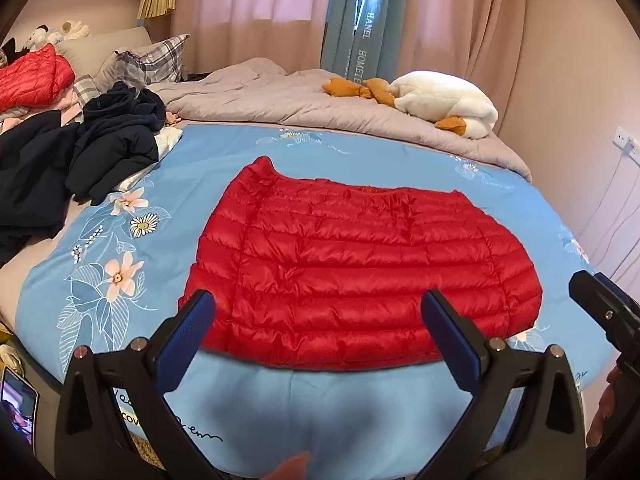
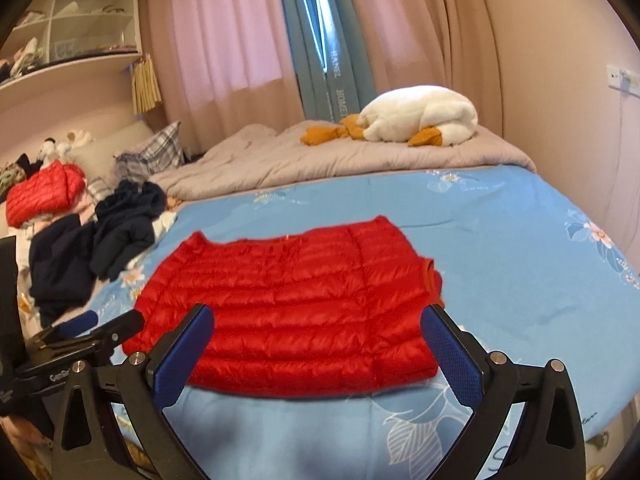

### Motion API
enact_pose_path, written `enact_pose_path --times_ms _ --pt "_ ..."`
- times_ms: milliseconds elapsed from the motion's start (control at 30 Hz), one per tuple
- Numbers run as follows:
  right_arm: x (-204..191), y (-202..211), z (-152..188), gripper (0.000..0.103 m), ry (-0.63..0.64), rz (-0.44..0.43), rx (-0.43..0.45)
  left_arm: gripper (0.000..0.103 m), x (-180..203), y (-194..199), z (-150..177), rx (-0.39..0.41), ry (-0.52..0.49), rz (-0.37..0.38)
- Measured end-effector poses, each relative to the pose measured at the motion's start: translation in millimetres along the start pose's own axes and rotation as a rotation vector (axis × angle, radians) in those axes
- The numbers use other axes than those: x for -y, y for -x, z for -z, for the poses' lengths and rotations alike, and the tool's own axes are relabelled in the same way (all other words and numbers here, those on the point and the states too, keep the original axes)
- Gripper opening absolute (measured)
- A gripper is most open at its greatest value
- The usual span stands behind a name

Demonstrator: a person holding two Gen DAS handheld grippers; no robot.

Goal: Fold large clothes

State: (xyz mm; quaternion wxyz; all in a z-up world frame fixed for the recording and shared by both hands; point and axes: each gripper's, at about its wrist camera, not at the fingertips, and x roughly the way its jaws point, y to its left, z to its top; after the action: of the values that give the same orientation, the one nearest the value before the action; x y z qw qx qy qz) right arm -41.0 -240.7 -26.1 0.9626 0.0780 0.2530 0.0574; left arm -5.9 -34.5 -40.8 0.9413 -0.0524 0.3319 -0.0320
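A red quilted down jacket (image 1: pixel 360 268) lies flat, folded into a rough rectangle, on the blue floral bedspread (image 1: pixel 248 148). It also shows in the right wrist view (image 2: pixel 288 304). My left gripper (image 1: pixel 318 304) is open and empty, held just above the jacket's near hem. My right gripper (image 2: pixel 316 320) is open and empty too, above the near hem, towards the jacket's right side. The right gripper's black body shows at the right edge of the left wrist view (image 1: pixel 600 304). The left gripper's tip shows at the left of the right wrist view (image 2: pixel 92 328).
A pile of dark navy clothes (image 1: pixel 80 152) lies at the bed's left. Another red down jacket (image 1: pixel 32 76) sits folded by the plaid pillows (image 1: pixel 152 60). A white plush goose (image 1: pixel 444 100) rests on the grey duvet (image 1: pixel 280 100). A phone (image 1: pixel 18 404) lies at lower left.
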Motion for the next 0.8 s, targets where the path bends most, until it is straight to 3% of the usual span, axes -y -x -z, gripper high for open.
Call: enact_pose_path --times_ms 533,800 --pt "-13.0 -13.6 10.4 0.102 0.016 0.001 -0.074 0.103 -0.1 0.4 6.7 -0.032 0.002 0.077" --pt "-15.5 -16.8 11.1 0.102 0.016 0.008 -0.089 0.103 -0.2 6.1 6.0 -0.011 -0.008 0.095"
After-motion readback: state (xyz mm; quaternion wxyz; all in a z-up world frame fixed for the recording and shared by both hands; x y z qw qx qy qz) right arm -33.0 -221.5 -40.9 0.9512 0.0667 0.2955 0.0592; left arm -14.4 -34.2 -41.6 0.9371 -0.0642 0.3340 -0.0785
